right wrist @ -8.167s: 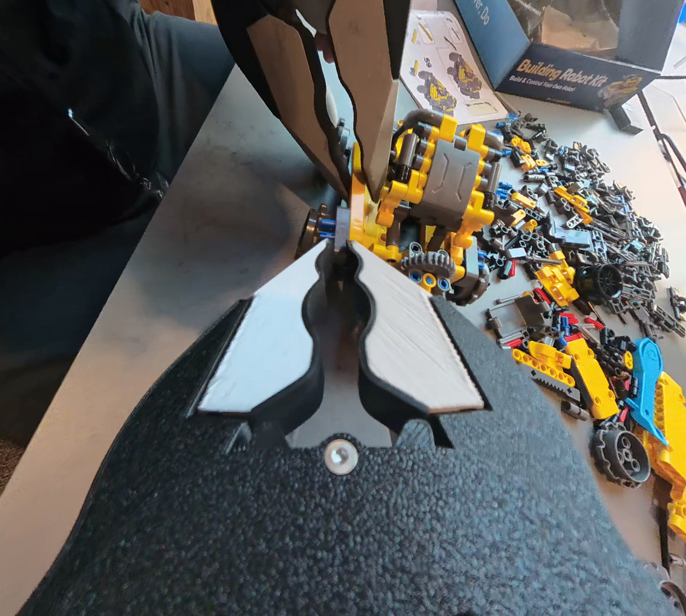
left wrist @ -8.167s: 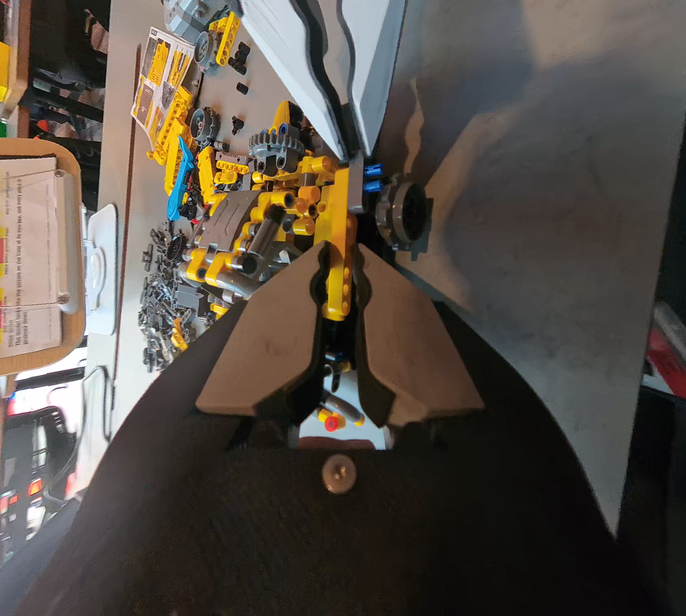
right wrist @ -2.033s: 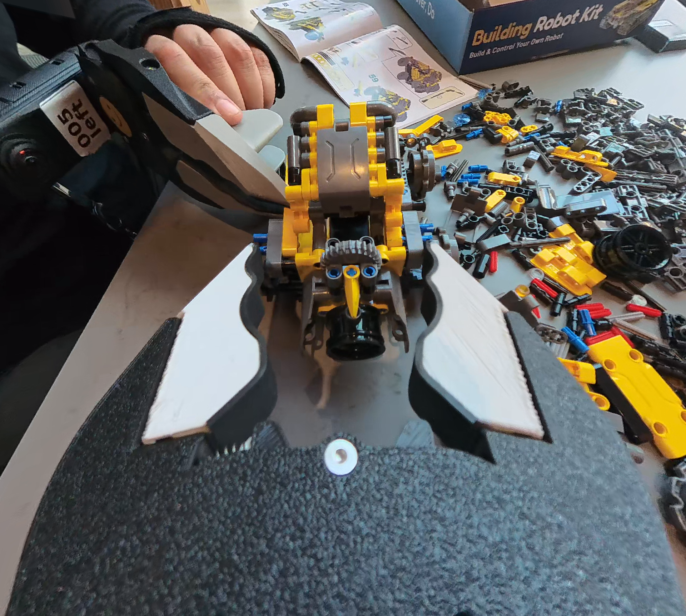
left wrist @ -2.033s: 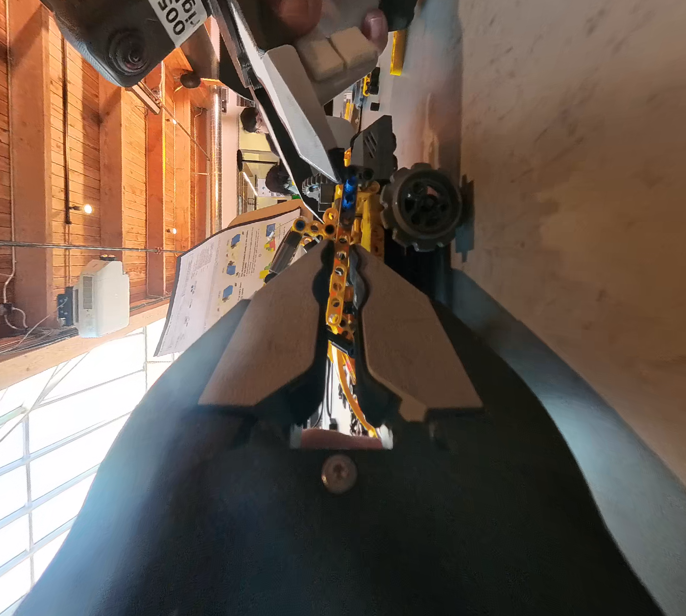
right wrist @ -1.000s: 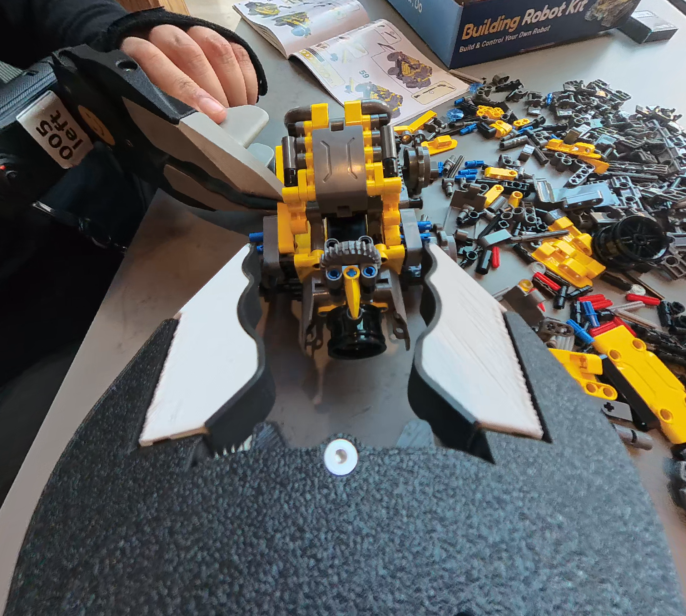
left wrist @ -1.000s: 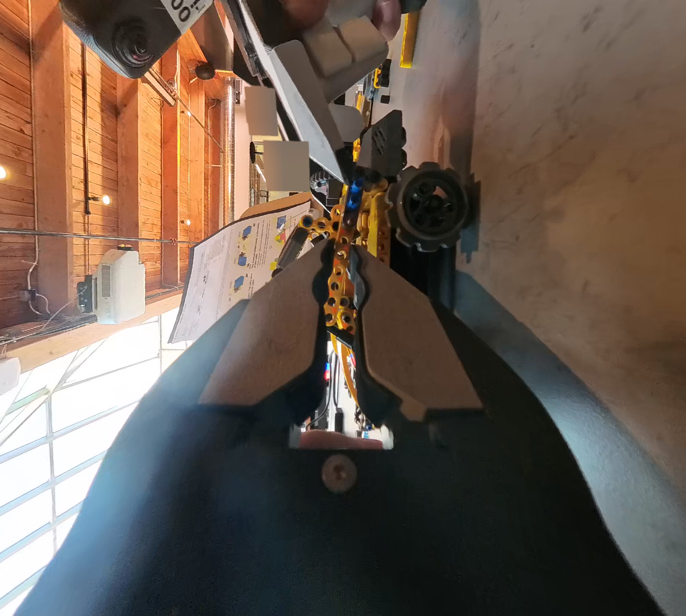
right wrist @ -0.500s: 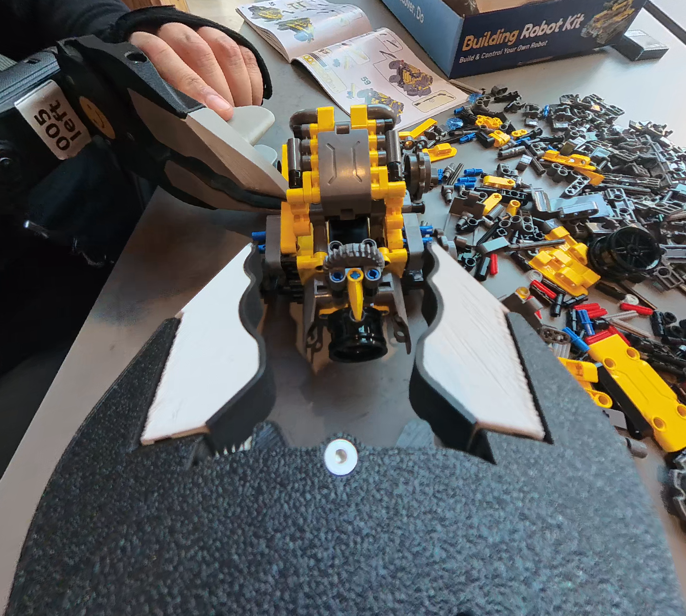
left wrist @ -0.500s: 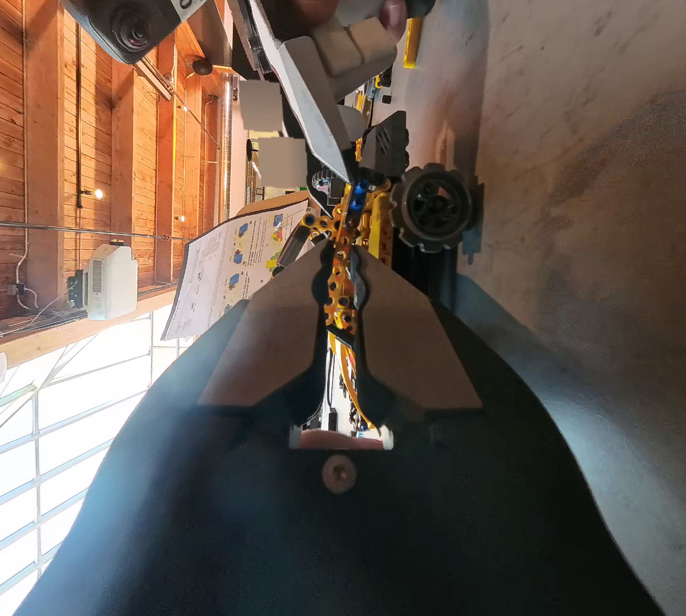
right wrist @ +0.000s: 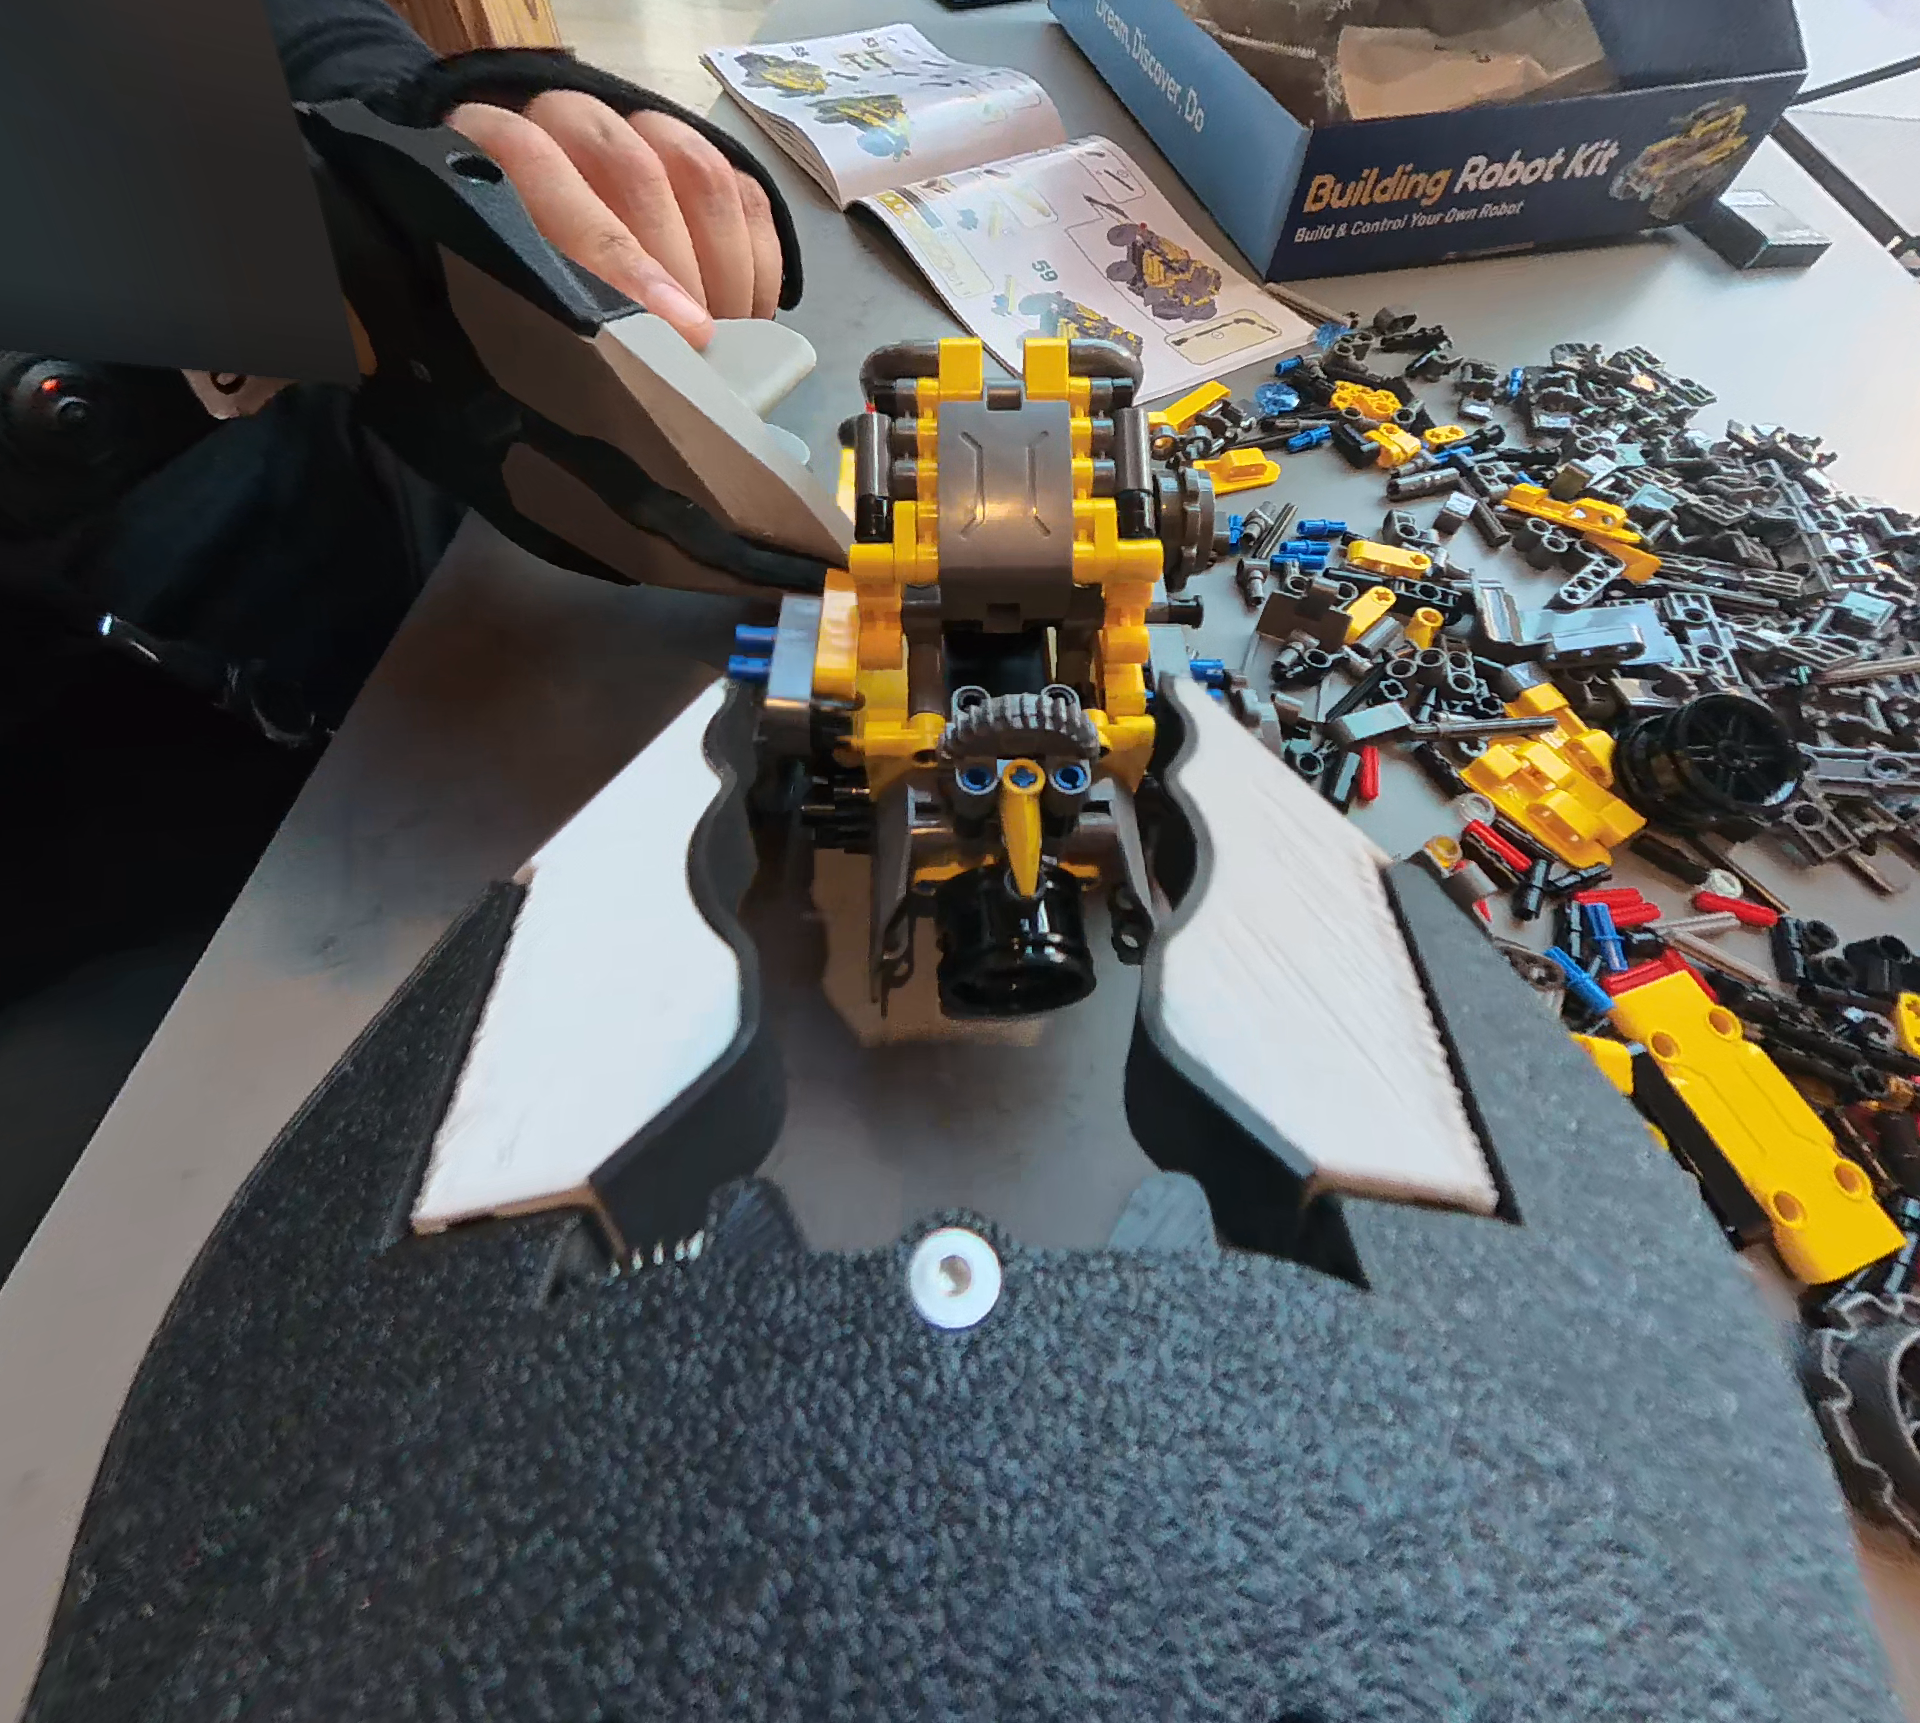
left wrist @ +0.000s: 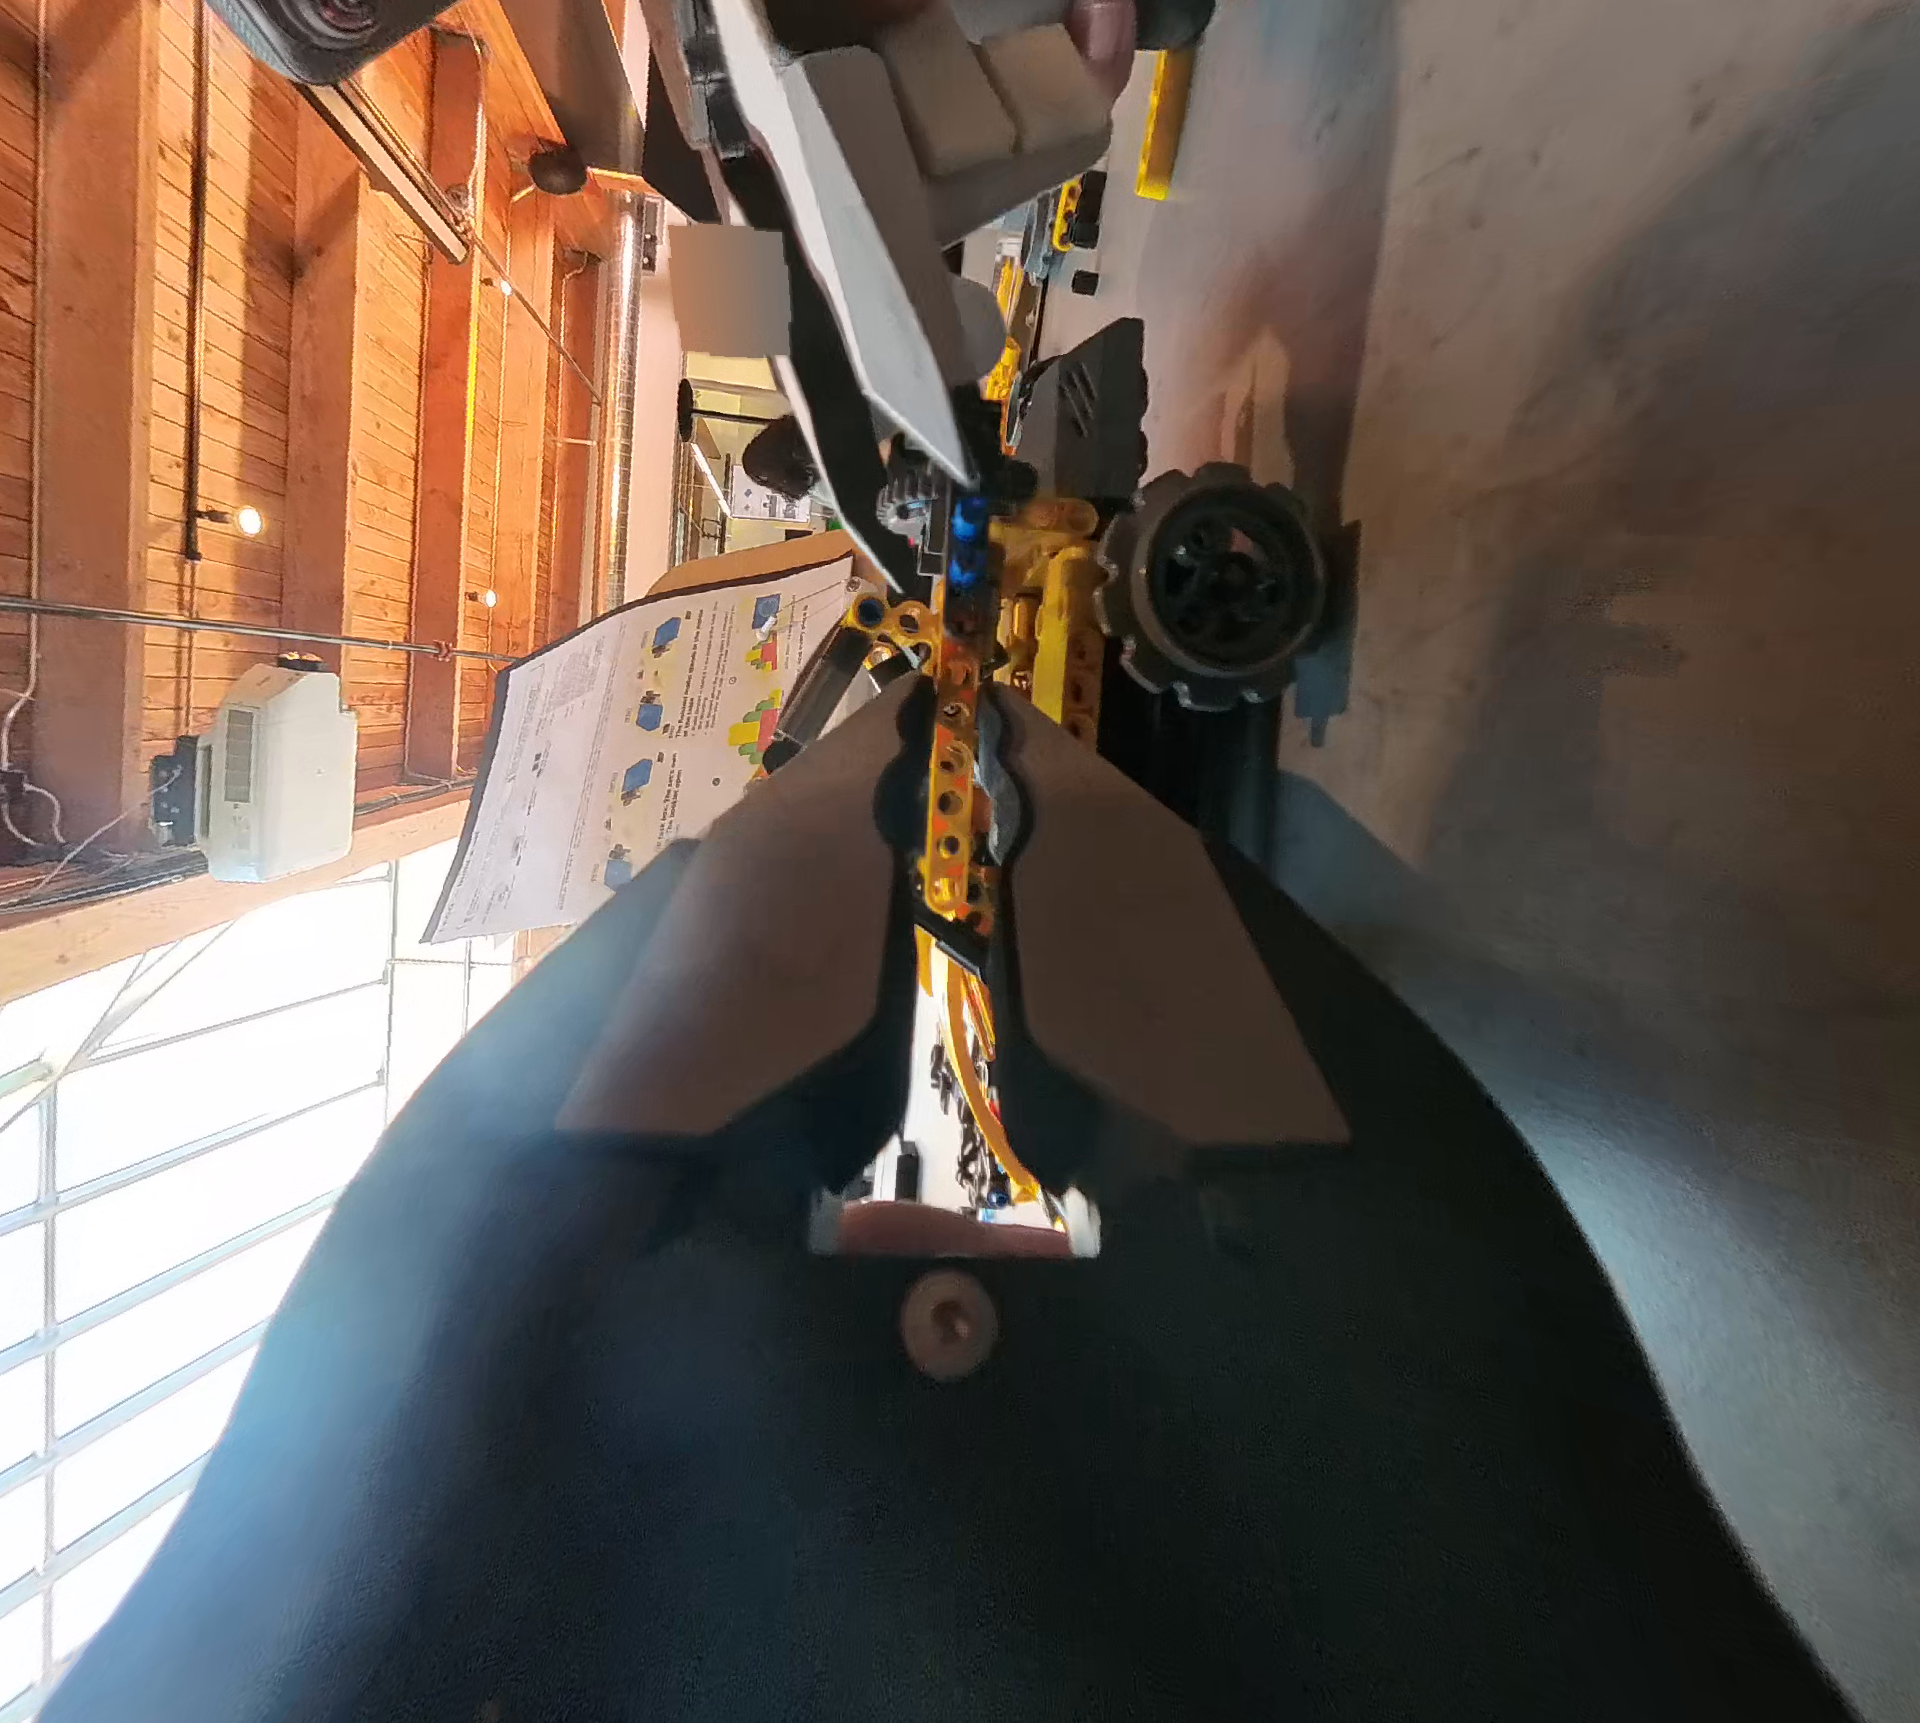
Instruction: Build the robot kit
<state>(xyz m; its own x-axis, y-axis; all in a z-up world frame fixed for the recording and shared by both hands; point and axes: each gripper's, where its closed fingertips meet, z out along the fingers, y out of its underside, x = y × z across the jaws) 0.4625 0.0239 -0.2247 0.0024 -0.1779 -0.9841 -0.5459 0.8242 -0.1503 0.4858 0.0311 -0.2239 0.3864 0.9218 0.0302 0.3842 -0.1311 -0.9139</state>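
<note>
A yellow and grey brick-built vehicle model point(right wrist: 1003, 489) stands on the grey table point(right wrist: 520, 738). My right gripper point(right wrist: 951, 697) straddles the model's front, and its white fingers point(right wrist: 1299, 946) close against the model's two sides. My left gripper point(left wrist: 954, 717) is shut on a yellow holed beam point(left wrist: 951, 800) on the model's left side. It comes in from the left in the right wrist view point(right wrist: 790, 520). A black toothed wheel point(left wrist: 1216, 593) sits on the model beside that beam. The right gripper's finger point(left wrist: 883, 354) reaches the model's blue pins point(left wrist: 968, 530).
A pile of loose black, grey and yellow parts point(right wrist: 1558, 582) covers the table on the right, with a black wheel point(right wrist: 1714, 754) and a long yellow piece point(right wrist: 1745, 1133). An open booklet point(right wrist: 1039, 219) and a blue box point(right wrist: 1403, 115) lie behind. A person's hand point(right wrist: 623, 219) holds the left gripper. My left and right fingertips are right by each other. My right tips are roughly 15 cm from the long yellow piece point(right wrist: 1745, 1133).
The right gripper, shut at the model's side 8 s ago, now spans its front. Its fingers have narrowed onto the model in the last half second. The left gripper keeps hold of the beam.
</note>
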